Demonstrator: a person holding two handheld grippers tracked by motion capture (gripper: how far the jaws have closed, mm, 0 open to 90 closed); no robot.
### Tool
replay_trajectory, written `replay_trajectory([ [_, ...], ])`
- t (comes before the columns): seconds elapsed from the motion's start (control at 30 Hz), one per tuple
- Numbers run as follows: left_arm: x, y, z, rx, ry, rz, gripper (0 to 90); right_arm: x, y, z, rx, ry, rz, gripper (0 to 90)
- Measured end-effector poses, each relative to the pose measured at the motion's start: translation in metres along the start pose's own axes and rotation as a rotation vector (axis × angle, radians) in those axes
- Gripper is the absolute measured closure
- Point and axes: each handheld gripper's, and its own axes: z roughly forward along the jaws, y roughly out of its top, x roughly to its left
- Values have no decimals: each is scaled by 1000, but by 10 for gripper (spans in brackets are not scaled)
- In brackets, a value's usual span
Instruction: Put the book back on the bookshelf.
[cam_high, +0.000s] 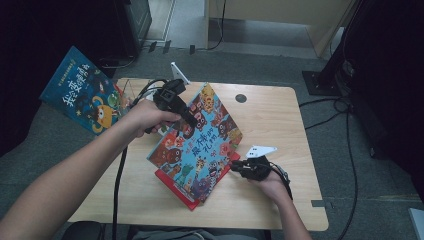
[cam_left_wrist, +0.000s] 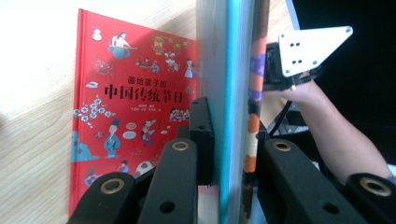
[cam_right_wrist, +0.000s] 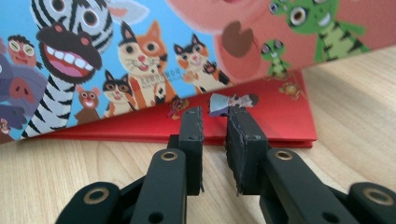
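Left tool (cam_high: 191, 119): pinching the top edge of the animal book (cam_high: 200, 145), tilting it up.
Right tool (cam_right_wrist: 215, 122): jaws a little apart, holding nothing, by the red book (cam_right_wrist: 261, 126).
Red book: flat on the tabletop (cam_high: 270, 120), under the animal book.

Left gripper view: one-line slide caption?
Left gripper clamps the blue picture book's edge, lifted over the red book on the table.

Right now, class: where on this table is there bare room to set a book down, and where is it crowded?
Free: the table right of the animal book, and its near-left corner. Crowded: the middle, with the red book, left gripper and right gripper.
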Motion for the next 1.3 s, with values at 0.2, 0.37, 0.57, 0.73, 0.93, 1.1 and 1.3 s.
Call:
replay_trajectory([
  [0.2,8,-13,-24,-43,-15,-22,818,-1,6,1,-10,1,-3,742],
  [0.37,15,-29,-46,-64,-10,-41,817,0,11,7,-16,-10,-13,708],
  [0.57,23,-52,-68,-83,13,-62,816,0,15,16,-46,-25,-19,643],
  [0.73,32,-71,-85,-110,27,-89,815,-2,21,24,-7,-19,-14,610],
  [0.93,43,-95,-102,-139,34,-129,816,-4,23,31,-9,-10,-30,586],
  [1.1,51,-114,-115,-170,42,-153,815,-5,23,33,-21,16,-55,509],
  [1.3,63,-136,-131,-207,54,-200,814,-6,21,33,-30,13,-80,494],
])
